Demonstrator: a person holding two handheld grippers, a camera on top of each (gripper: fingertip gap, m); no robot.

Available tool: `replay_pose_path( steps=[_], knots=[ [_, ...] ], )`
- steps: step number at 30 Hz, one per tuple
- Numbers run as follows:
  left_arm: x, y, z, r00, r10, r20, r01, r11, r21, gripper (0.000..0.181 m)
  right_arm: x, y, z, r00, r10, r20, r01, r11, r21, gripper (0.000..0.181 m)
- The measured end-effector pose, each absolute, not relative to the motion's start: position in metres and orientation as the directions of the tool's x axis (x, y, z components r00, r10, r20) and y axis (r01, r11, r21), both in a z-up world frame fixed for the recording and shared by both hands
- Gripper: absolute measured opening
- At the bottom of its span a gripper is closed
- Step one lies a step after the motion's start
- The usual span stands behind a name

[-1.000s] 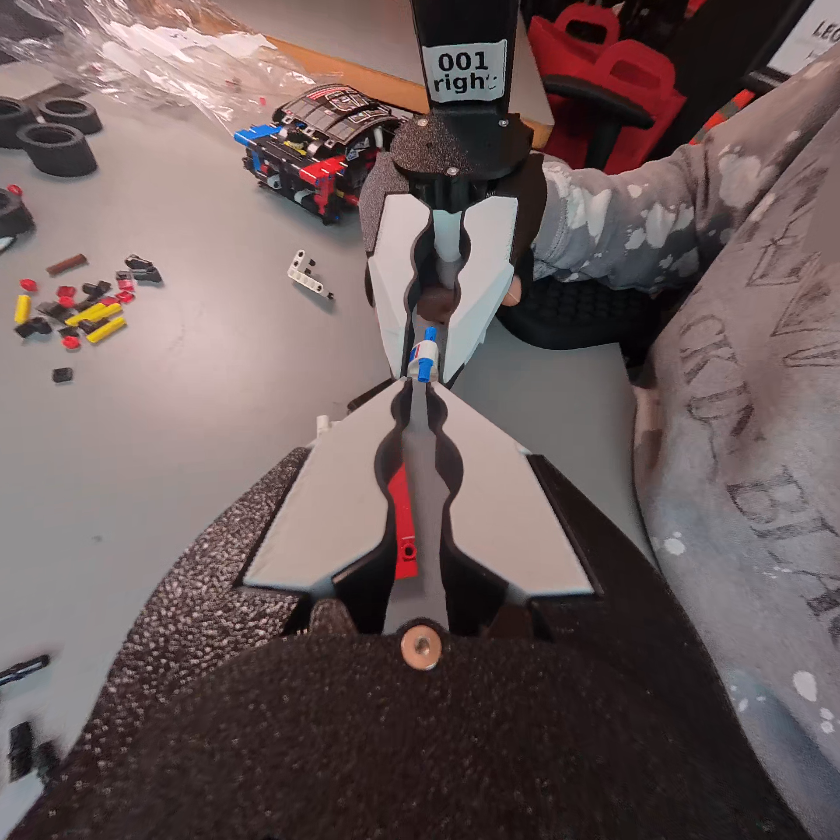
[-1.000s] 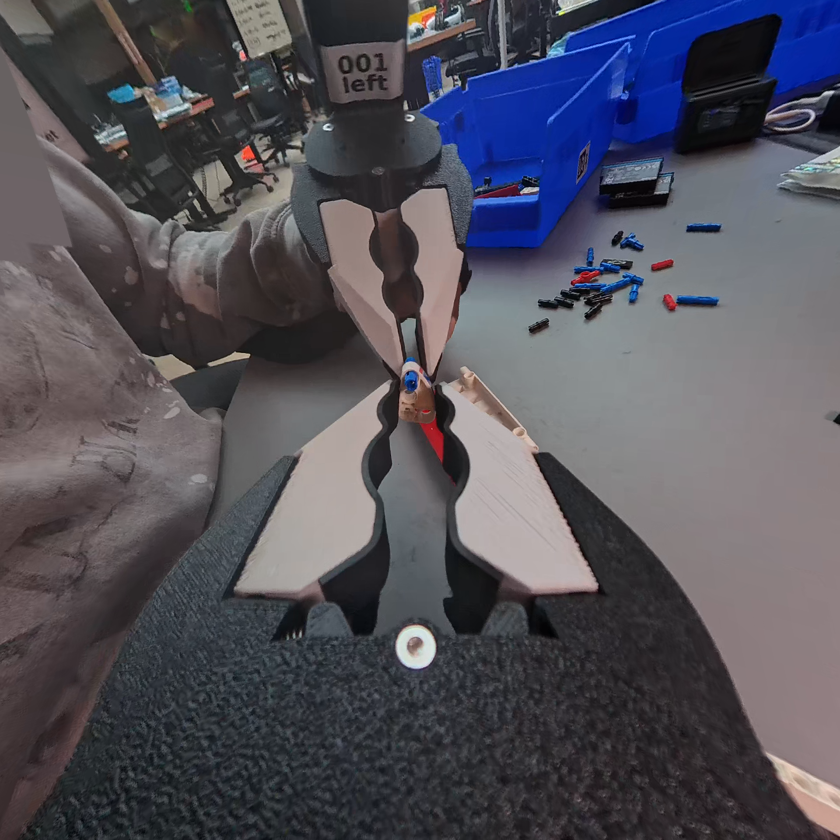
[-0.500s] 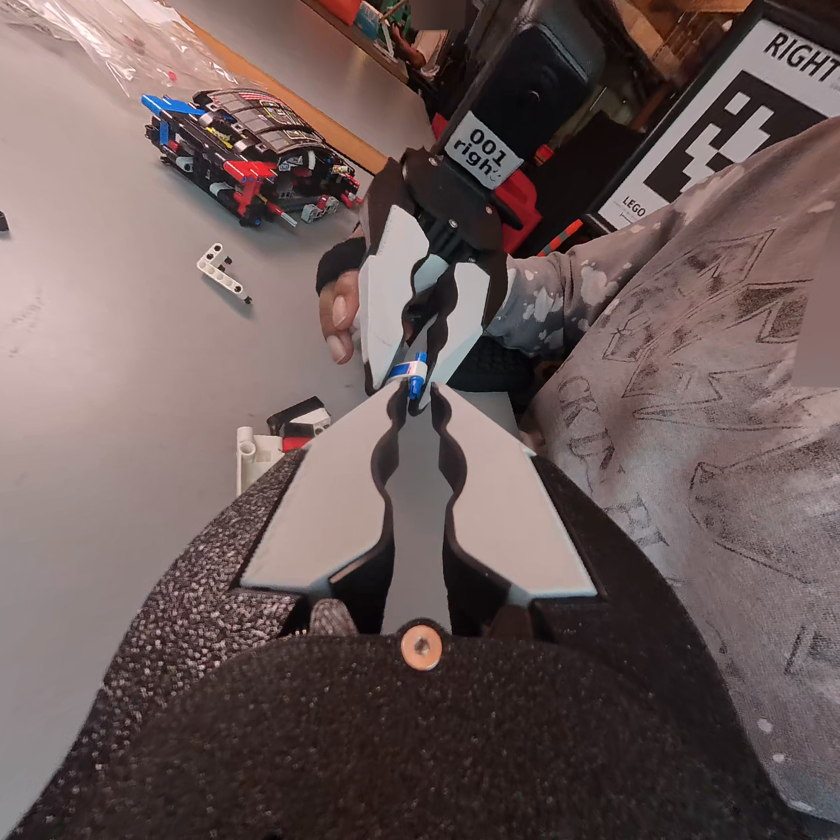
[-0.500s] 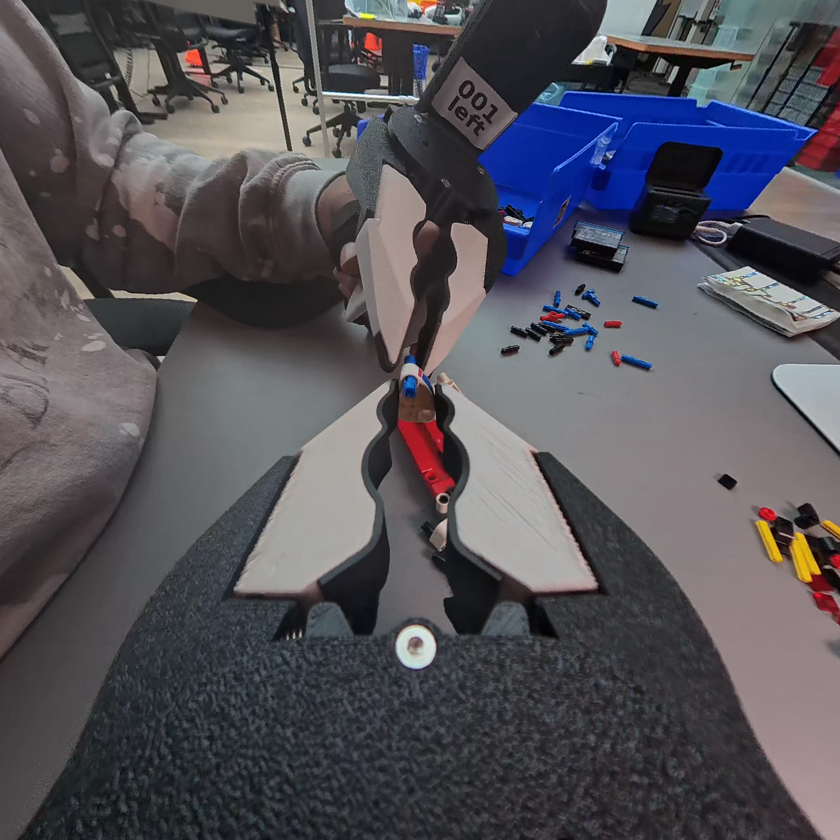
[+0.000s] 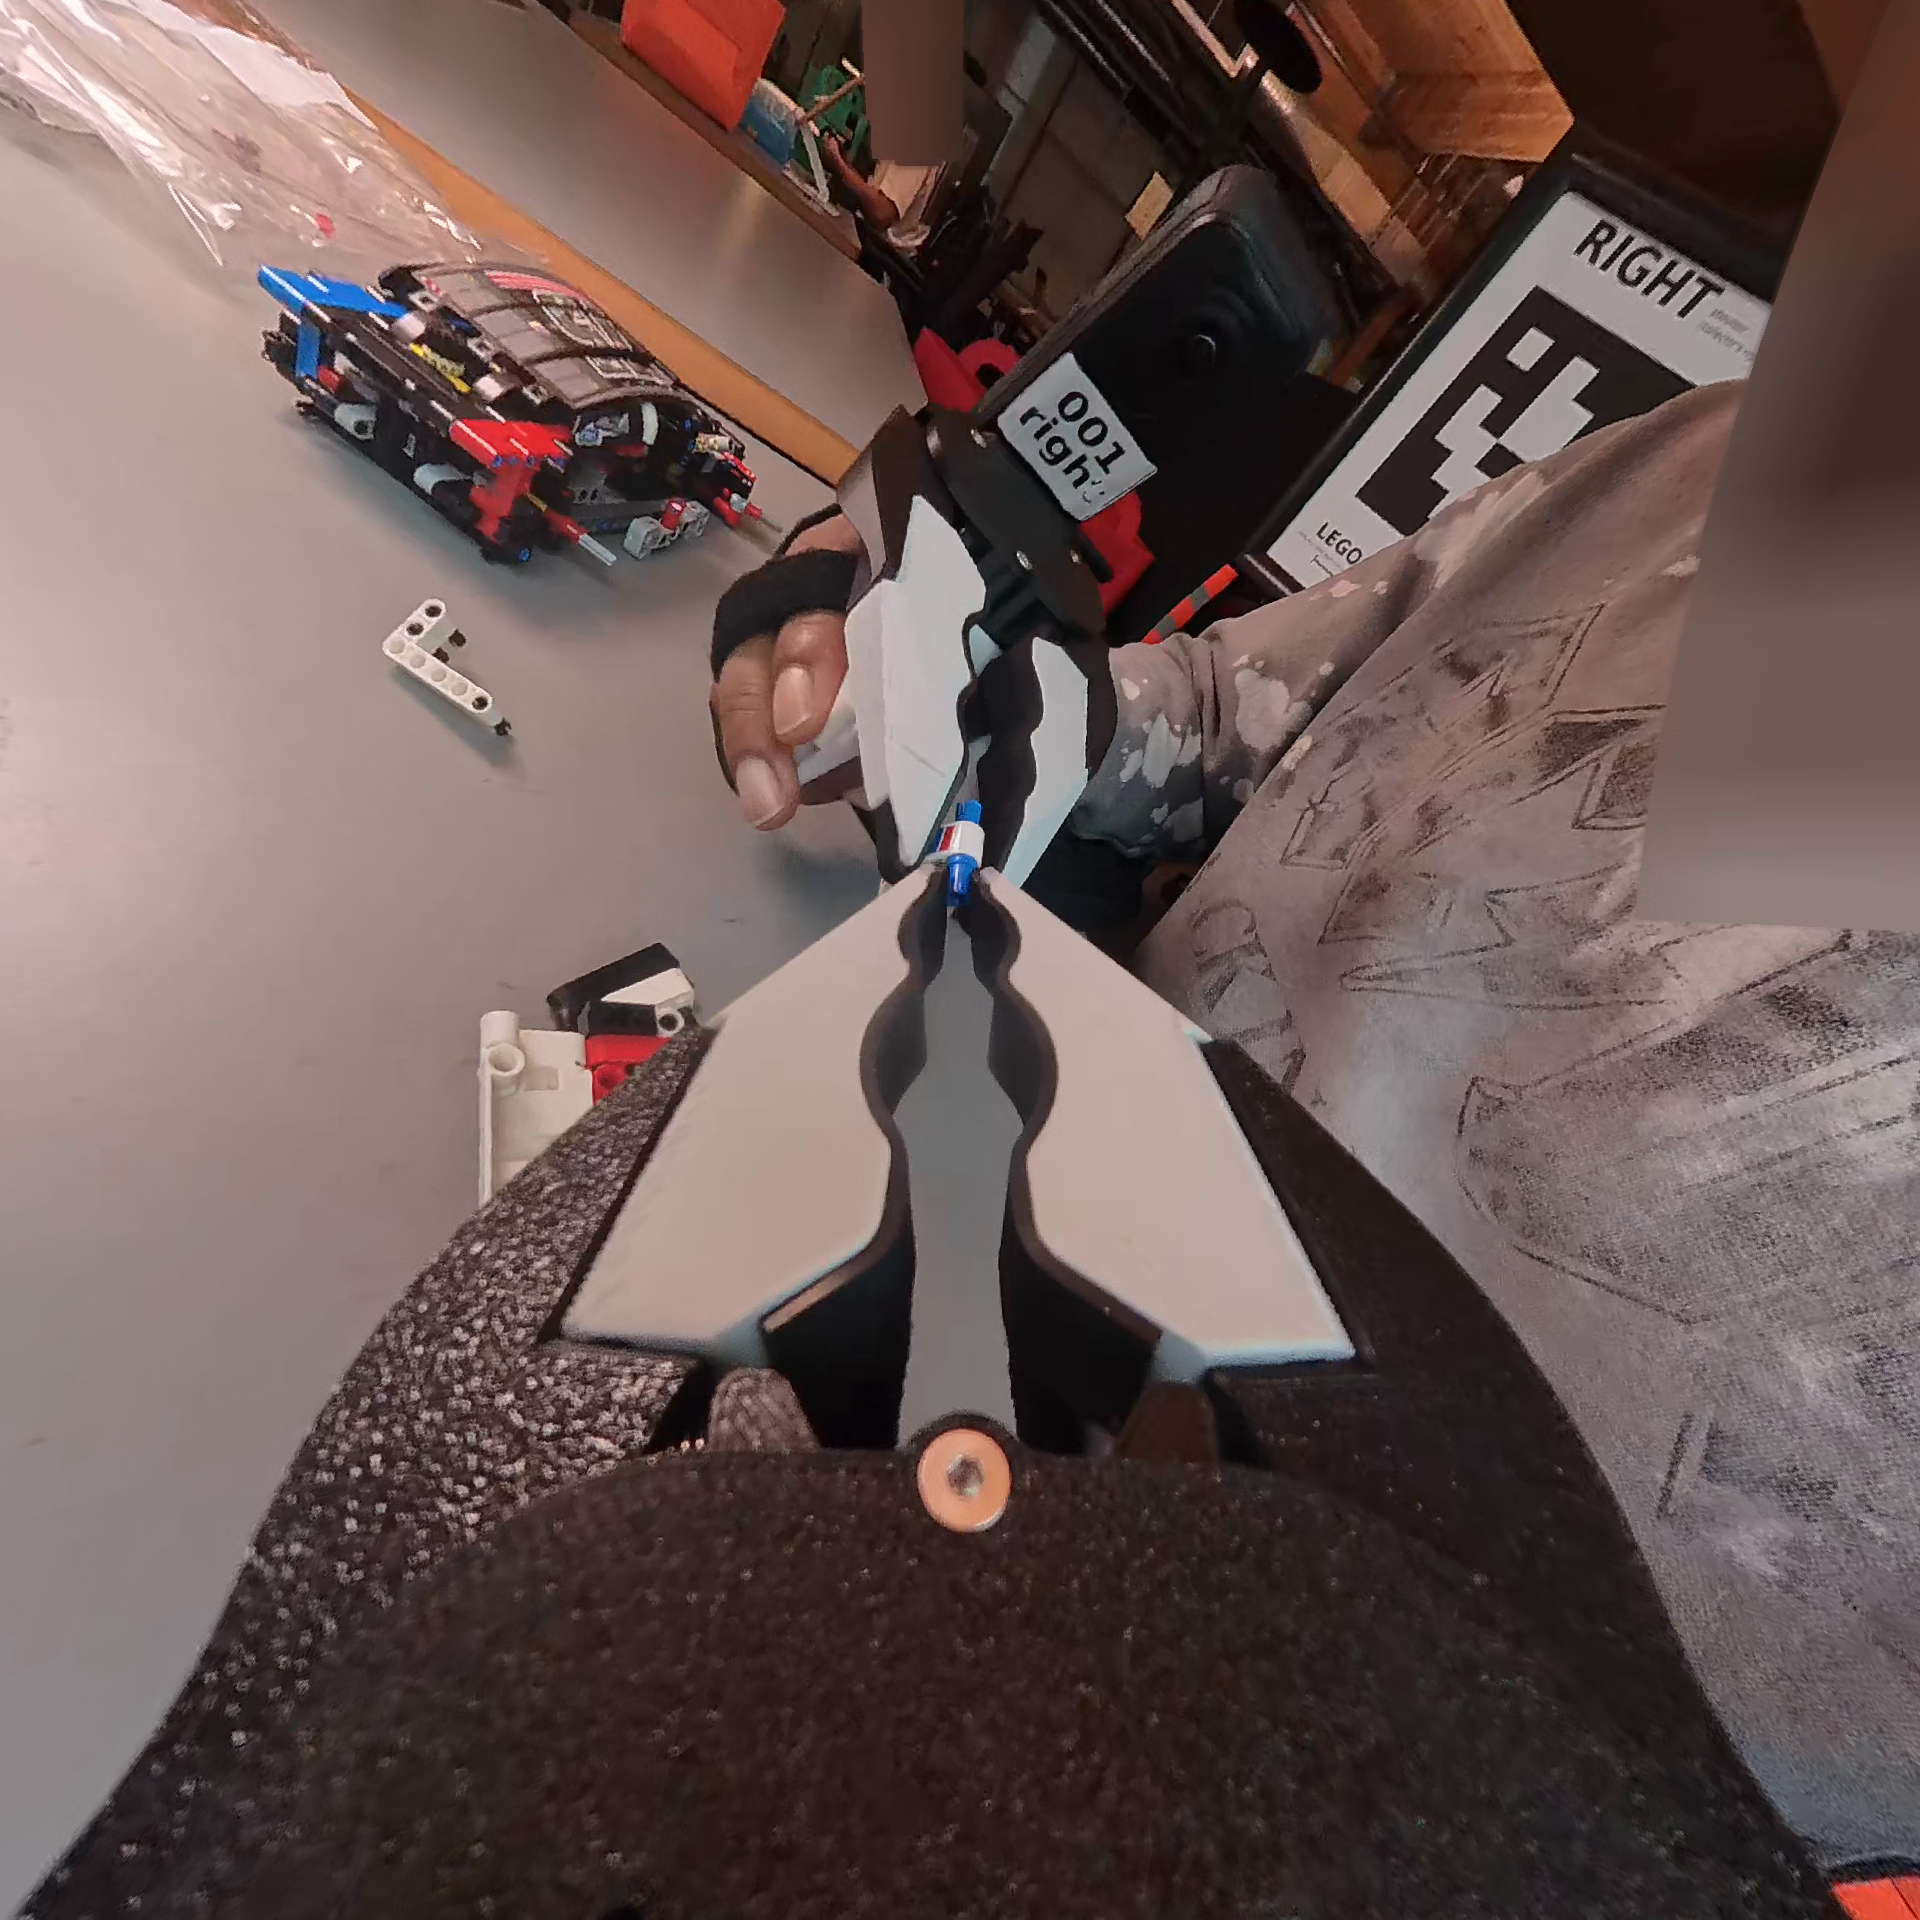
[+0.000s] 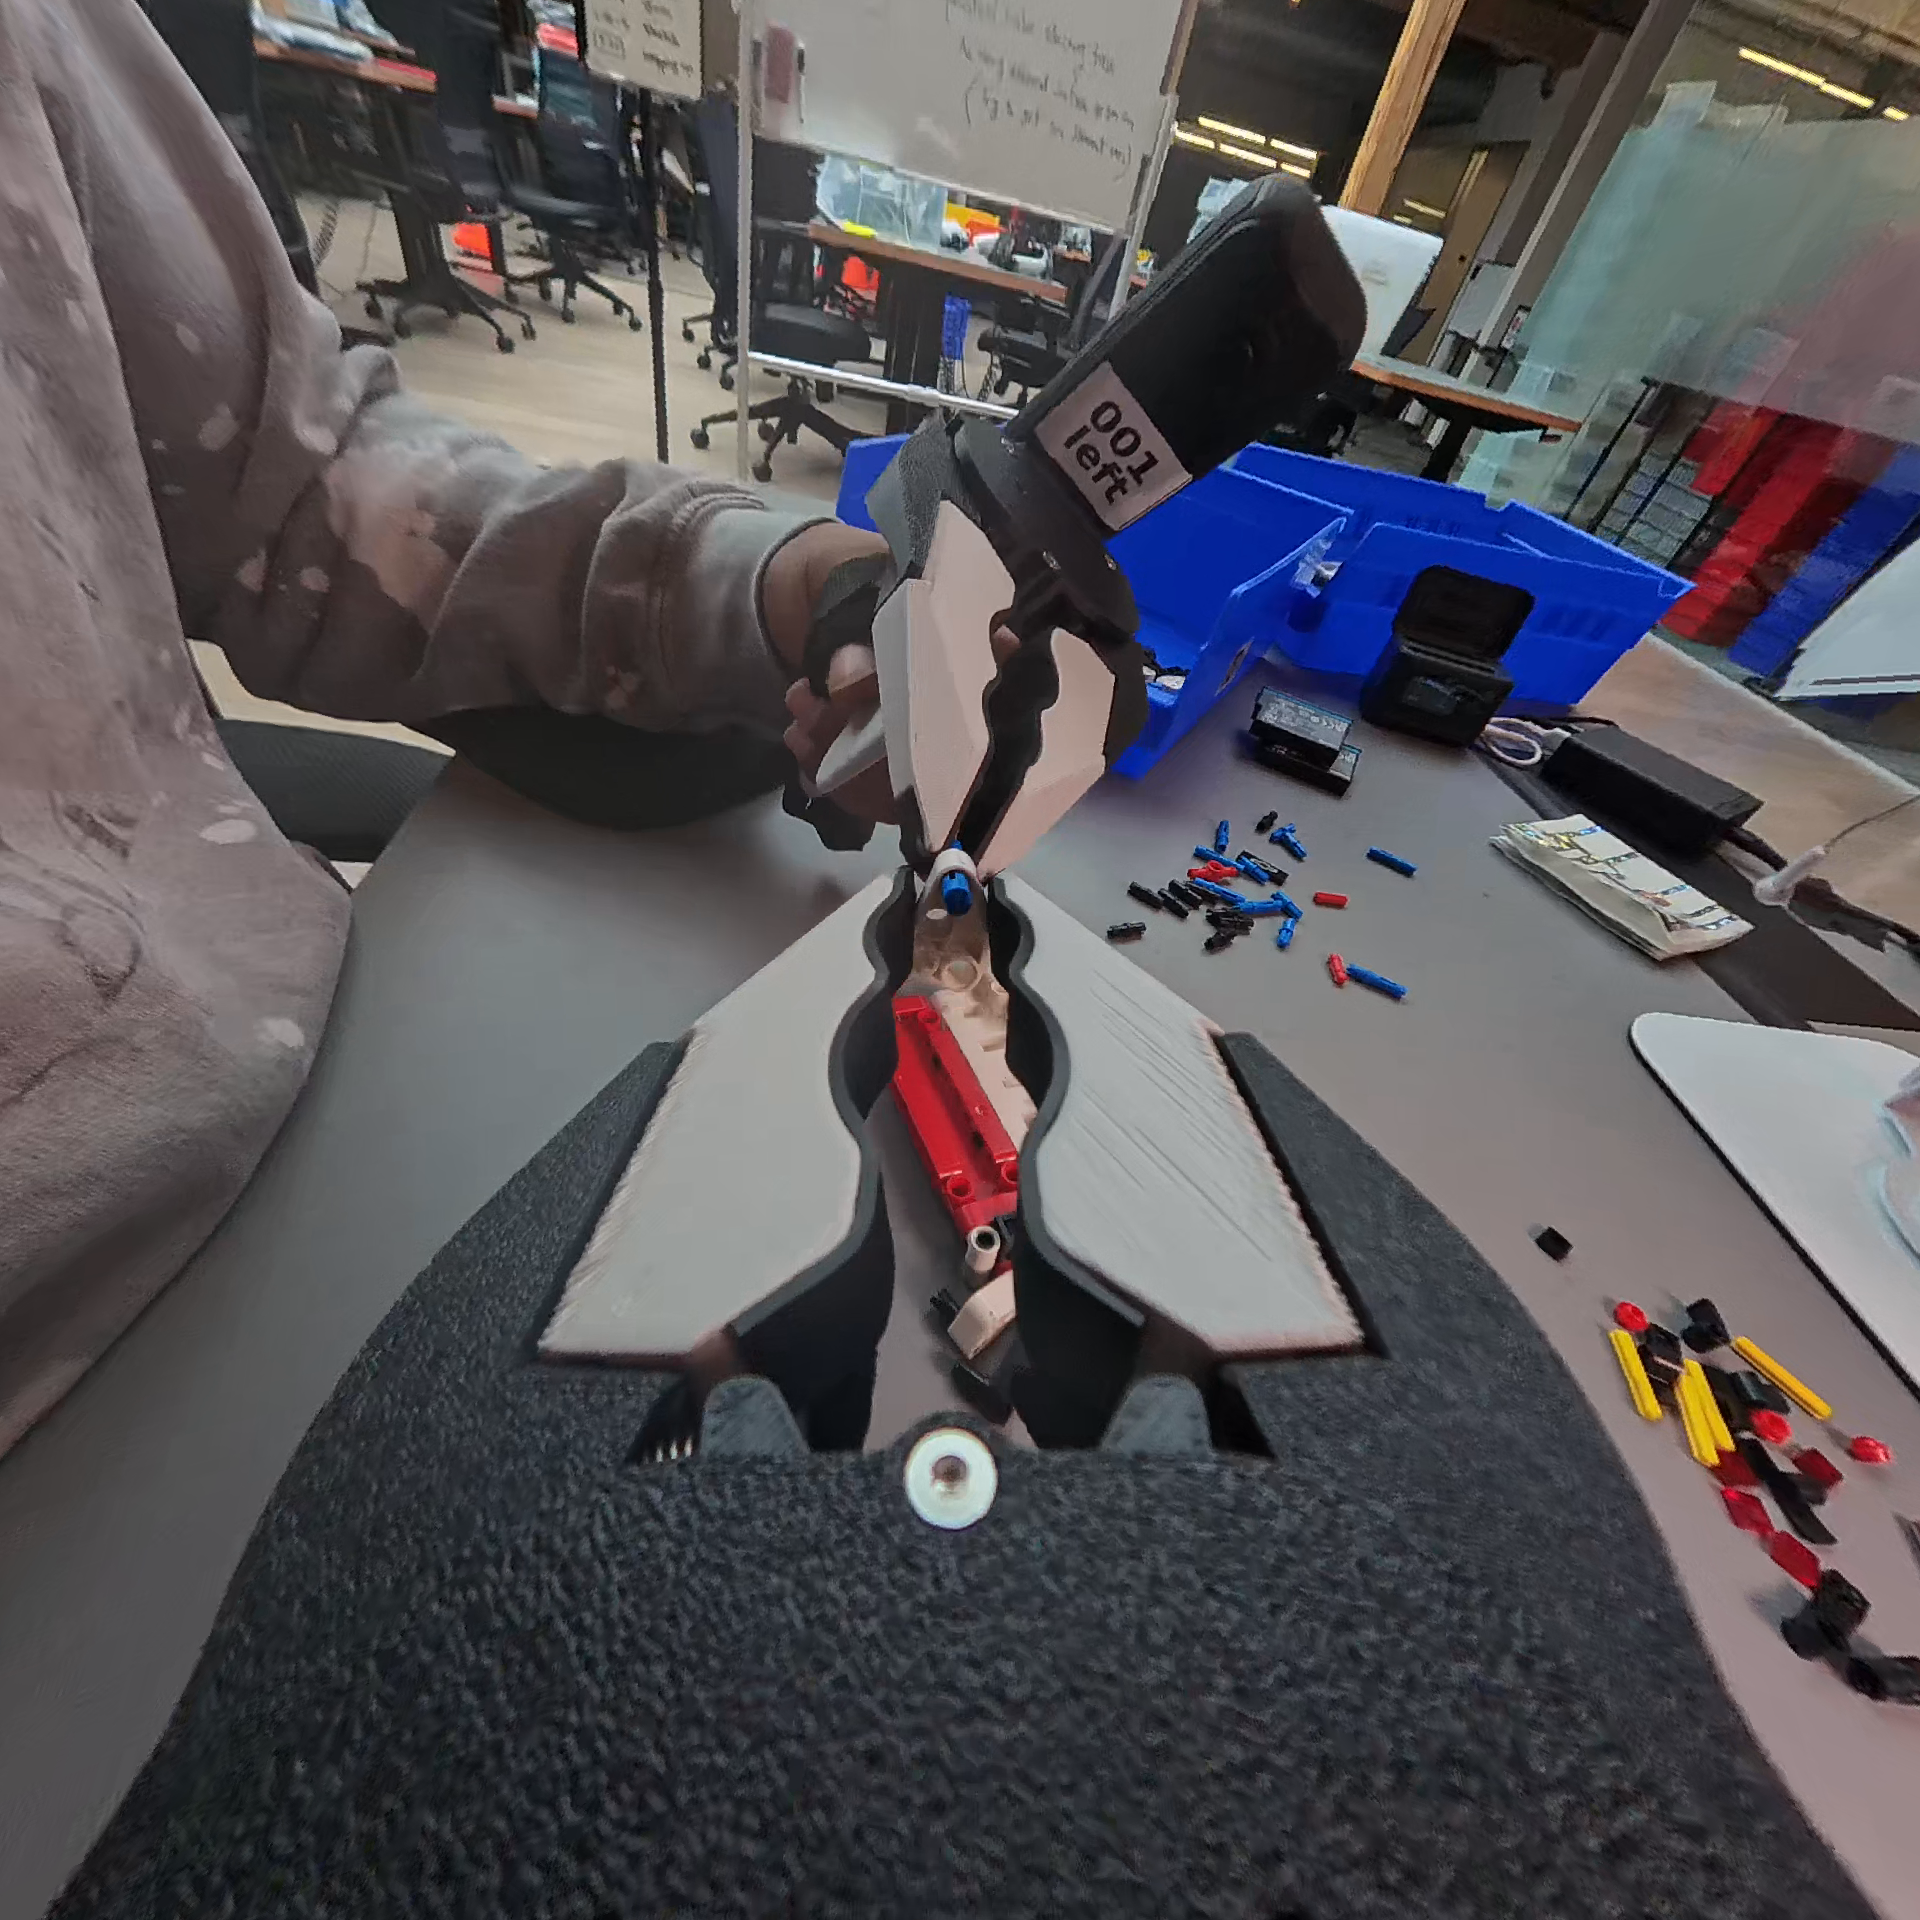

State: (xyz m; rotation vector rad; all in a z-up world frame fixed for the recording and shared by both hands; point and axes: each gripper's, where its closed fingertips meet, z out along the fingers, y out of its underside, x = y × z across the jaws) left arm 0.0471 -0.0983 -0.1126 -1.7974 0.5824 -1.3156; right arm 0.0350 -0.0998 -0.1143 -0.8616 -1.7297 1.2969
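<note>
My two grippers meet tip to tip above the grey table [image 5: 260,935]. My right gripper [image 6: 951,885] is shut on a small white connector [image 5: 962,837] with a blue pin [image 6: 954,891] through it. My left gripper [image 5: 960,881] has its tips closed on the near end of that blue pin [image 5: 957,885]. In the right wrist view the left gripper [image 6: 951,854] comes down onto the pin from above. A white, red and black brick sub-assembly [image 5: 582,1049] lies on the table under the grippers; its red beam [image 6: 956,1122] shows through my right fingers' gap.
A built toy car [image 5: 499,416], a white L-beam [image 5: 442,665] and a plastic bag [image 5: 208,135] lie to the left. Blue bins [image 6: 1351,561], loose pins [image 6: 1236,894], a folded booklet [image 6: 1621,883] and yellow, red and black parts [image 6: 1725,1403] lie on the right side. The person's sleeve [image 5: 1558,935] is close by. My two grippers' fingertips are within a few centimetres of each other.
Both grippers have tilted and swung together while staying tip to tip, with the connector and pin still between them. More of the red beam now shows below the right gripper.
</note>
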Motion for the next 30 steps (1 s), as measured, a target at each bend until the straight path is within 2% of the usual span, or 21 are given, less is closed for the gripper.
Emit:
replay_pose_path(
  steps=[12,15,16,17,19,22,25,30],
  knots=[
    [0.046,-0.092,-0.083,0.371,-0.793,0.484,0.174,-0.453,-0.875,0.001,0.040,-0.092,-0.077,-0.455,0.886,0.092,-0.052,0.077,-0.996,0.012],
    [0.008,-0.088,-0.070,0.419,-0.756,0.503,0.298,-0.409,-0.862,0.000,0.068,-0.042,-0.026,-0.354,0.934,-0.035,-0.241,-0.127,-0.962,0.011],
    [-0.009,-0.088,-0.067,0.436,-0.735,0.519,0.347,-0.395,-0.851,0.000,0.075,-0.030,-0.022,-0.303,0.953,-0.012,-0.260,-0.094,-0.961,0.011],
    [-0.016,-0.083,-0.074,0.501,-0.706,0.501,0.319,-0.387,-0.865,0.000,0.072,-0.032,-0.030,-0.274,0.961,0.030,-0.227,-0.034,-0.973,0.011],
    [-0.024,-0.064,-0.091,0.664,-0.624,0.411,0.205,-0.377,-0.903,0.002,0.055,-0.047,-0.049,-0.301,0.954,0.014,-0.154,-0.034,-0.987,0.012],
    [-0.086,-0.035,-0.137,0.949,-0.305,0.081,-0.071,-0.454,-0.888,0.002,0.042,-0.041,-0.069,-0.273,0.962,0.007,-0.057,-0.009,-0.998,0.013],
    [-0.137,-0.038,-0.177,0.986,-0.103,-0.131,-0.166,-0.611,-0.774,0.003,0.038,-0.032,-0.088,-0.253,0.967,-0.034,0.014,-0.031,-0.999,0.013],
    [-0.160,-0.045,-0.206,0.983,-0.022,-0.180,-0.142,-0.712,-0.688,0.005,0.034,-0.033,-0.102,-0.233,0.972,-0.034,0.075,-0.017,-0.997,0.013]
  ],
)
